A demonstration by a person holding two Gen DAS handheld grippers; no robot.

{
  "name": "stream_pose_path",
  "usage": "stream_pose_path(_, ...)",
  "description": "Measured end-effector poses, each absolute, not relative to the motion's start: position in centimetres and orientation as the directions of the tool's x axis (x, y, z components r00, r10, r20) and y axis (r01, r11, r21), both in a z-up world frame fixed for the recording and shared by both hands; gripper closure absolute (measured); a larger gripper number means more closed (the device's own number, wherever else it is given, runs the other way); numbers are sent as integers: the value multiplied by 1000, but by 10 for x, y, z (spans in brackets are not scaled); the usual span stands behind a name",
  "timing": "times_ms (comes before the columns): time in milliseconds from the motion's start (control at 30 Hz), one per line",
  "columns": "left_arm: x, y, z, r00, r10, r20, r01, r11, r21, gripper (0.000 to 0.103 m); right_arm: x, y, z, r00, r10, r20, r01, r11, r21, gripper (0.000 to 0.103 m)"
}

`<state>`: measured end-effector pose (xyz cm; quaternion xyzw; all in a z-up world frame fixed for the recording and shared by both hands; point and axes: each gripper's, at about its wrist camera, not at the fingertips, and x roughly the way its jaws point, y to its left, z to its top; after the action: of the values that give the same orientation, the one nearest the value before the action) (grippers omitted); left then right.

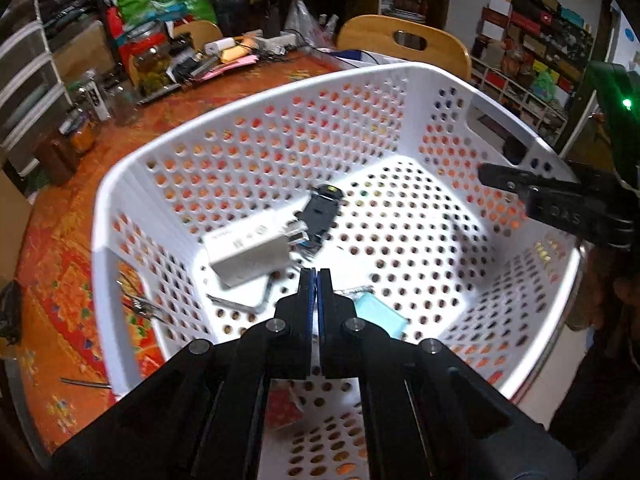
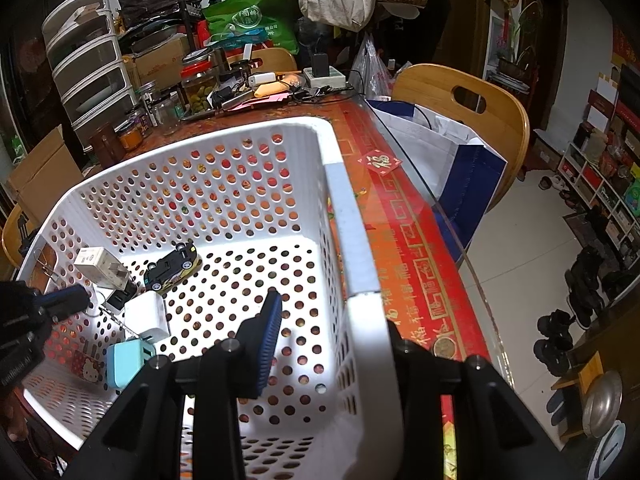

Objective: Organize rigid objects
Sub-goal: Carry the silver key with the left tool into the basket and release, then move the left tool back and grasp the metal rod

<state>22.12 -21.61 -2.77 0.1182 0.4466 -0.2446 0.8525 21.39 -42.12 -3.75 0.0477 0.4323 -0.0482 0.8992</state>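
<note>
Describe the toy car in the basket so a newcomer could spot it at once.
Find the white perforated basket on the red patterned table. On its floor, near the far wall, lies the toy car. It is black and yellow with small wheels, unlike the boxy white charger and light blue plug nearby.

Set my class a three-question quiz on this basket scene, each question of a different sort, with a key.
1. True or false: the left hand-held gripper is shut and empty.
2. What does the right hand-held gripper clamp? A: the basket wall. B: a spoon. C: a cup.
3. Fill in: in the right wrist view, the charger nearest the camera is coloured ____.
Key: 1 true; 2 A; 3 blue.
</note>
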Motion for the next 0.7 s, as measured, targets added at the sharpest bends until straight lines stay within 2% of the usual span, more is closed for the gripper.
stream_pose_path(67,219,-217,-28,485,-326,-811,533,846,-21,87,214,-420,-38,619,-48,-784,127,991,40,68)
stream_pose_path(133,215,-214,-21,509,-348,-787,535,845,-27,43,214,-421,-37,616,-50,-786,126,991,36,68)
stream_pose_path(200,208,-203,-7,564,-365,-740,522,852,-22,20,214,-421,-37,612,-52,-789,127,991,34,68)
stream_pose_path(300,198,-180,10,603,-389,-696,515,856,-32,18,214,-421,-36,608,-56,-792,130,991,30,68)
stream_pose_path(400,188,-134,35,685,-352,-638,473,881,20,17,214,-421,-36,607,-56,-793,131,991,31,68)
stream_pose_path(500,189,-76,53,763,-276,-584,412,904,112,0,214,-422,-36,608,-54,-792,130,991,32,68)
stream_pose_path(567,201,-45,47,763,-226,-606,414,890,189,0,214,-423,-36,611,-50,-790,131,991,38,68)
stream_pose_path(700,234,-6,-9,679,-104,-727,478,815,329,0,213,-424,-35,609,-48,-792,129,991,40,68)
